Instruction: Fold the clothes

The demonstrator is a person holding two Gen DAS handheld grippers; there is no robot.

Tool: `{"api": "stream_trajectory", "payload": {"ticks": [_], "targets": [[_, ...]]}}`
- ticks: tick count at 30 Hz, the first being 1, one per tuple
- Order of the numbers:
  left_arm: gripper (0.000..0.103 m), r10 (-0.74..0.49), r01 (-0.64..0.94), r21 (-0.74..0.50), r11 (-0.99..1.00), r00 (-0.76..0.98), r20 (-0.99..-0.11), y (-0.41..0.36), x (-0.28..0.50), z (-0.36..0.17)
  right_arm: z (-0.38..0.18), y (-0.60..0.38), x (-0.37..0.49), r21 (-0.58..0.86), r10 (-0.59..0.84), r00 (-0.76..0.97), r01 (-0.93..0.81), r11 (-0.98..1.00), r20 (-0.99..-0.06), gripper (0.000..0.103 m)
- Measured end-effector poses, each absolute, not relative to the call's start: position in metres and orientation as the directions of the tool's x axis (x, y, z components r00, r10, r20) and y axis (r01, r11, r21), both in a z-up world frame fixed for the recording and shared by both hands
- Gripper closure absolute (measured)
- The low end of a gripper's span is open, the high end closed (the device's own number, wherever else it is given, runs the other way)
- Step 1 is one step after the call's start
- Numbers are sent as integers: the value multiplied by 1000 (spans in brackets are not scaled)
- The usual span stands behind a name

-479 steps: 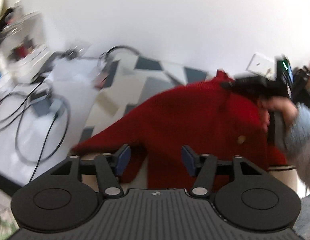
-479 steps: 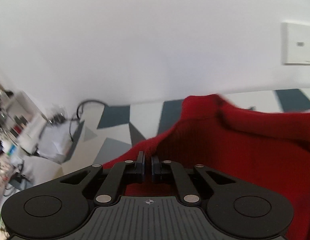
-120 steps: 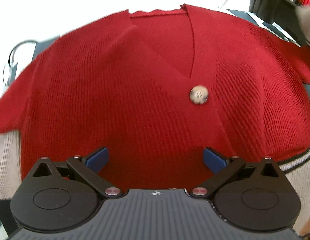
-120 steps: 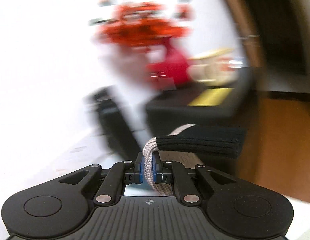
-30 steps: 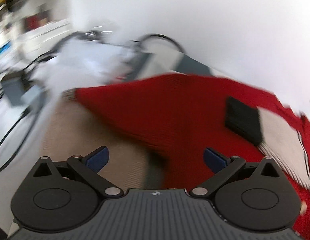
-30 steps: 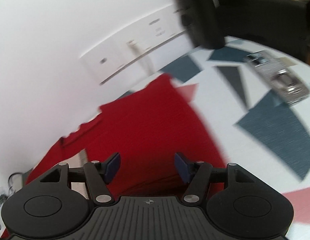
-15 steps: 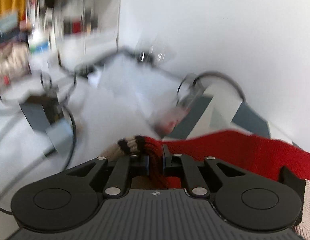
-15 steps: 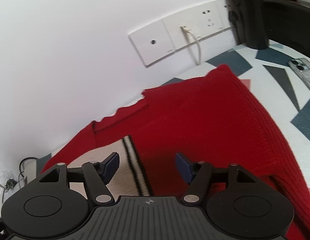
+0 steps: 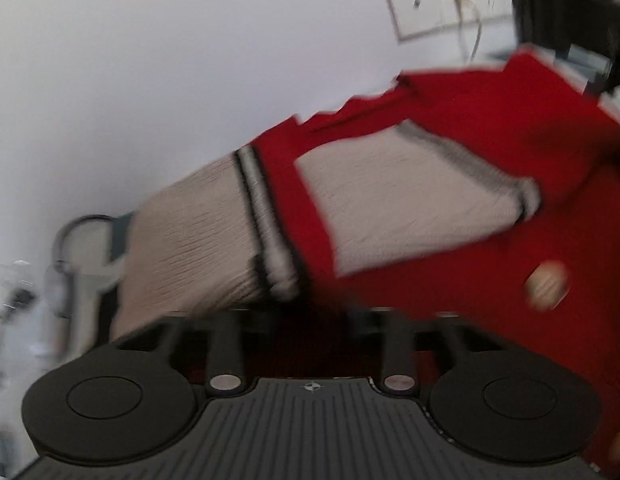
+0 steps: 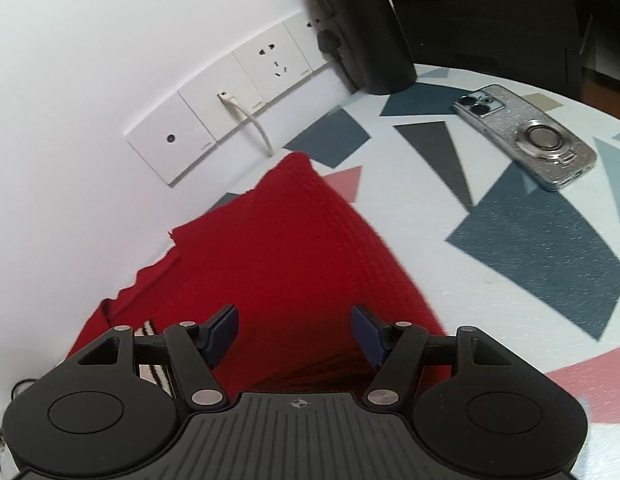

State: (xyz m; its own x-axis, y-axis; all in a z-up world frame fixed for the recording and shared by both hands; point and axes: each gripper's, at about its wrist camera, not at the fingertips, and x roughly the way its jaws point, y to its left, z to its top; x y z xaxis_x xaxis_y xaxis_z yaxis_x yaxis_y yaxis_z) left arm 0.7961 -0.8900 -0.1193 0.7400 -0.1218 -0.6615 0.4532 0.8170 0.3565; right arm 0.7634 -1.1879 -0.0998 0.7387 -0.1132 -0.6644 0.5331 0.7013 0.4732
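**Red cardigan on the patterned table, both sleeves laid over the front**

The red cardigan [image 9: 509, 184] lay flat on the table [image 10: 529, 240], with its upper edge close to the white wall. Two beige sleeves [image 9: 409, 200] with black and white stripes at the cuffs were folded across its red front. A pale button [image 9: 547, 286] was visible on the red knit, to the right of the sleeves.

The left gripper [image 9: 310, 320] hovered low at the near edge of the garment, just under the striped cuff. This view was blurred and the fingertips were lost in the dark area, so I cannot tell whether it held the cloth or not.

The right gripper [image 10: 294, 334] was spread wide, with its blue pads [image 10: 222, 330] apart over the red shoulder part and nothing between them. A striped cuff [image 10: 150, 330] showed just beside its left finger.

On the table to the right, well apart from the cardigan, lay a glittery phone [image 10: 525, 136]. Wall sockets [image 10: 238, 100] with a white cable [image 10: 250, 120] stood behind the garment, beside a black bottle [image 10: 361, 28].
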Motion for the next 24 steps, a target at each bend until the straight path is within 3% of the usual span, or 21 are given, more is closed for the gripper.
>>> {"api": "stream_trajectory", "payload": {"ticks": [1, 7, 14, 20, 24], "targets": [[31, -93, 437, 397, 807, 758, -646, -887, 793, -121, -99, -1187, 763, 462, -115, 739, 527, 713, -664, 43], [30, -37, 413, 427, 805, 753, -657, -840, 781, -119, -86, -1148, 789, 400, -32, 767, 369, 839, -640, 44], [29, -53, 344, 290, 893, 720, -692, -802, 770, -119, -53, -1022, 861, 375, 294, 766, -75, 924, -572, 44], [31, -101, 297, 158, 942, 698, -709, -782, 765, -122, -49, -866, 915, 175, 481, 598, -497, 850, -641, 42], [28, -143, 257, 50, 965, 679, -720, -767, 767, -125, -78, -781, 934, 42, 474, 470, -676, 736, -745, 41]]}}
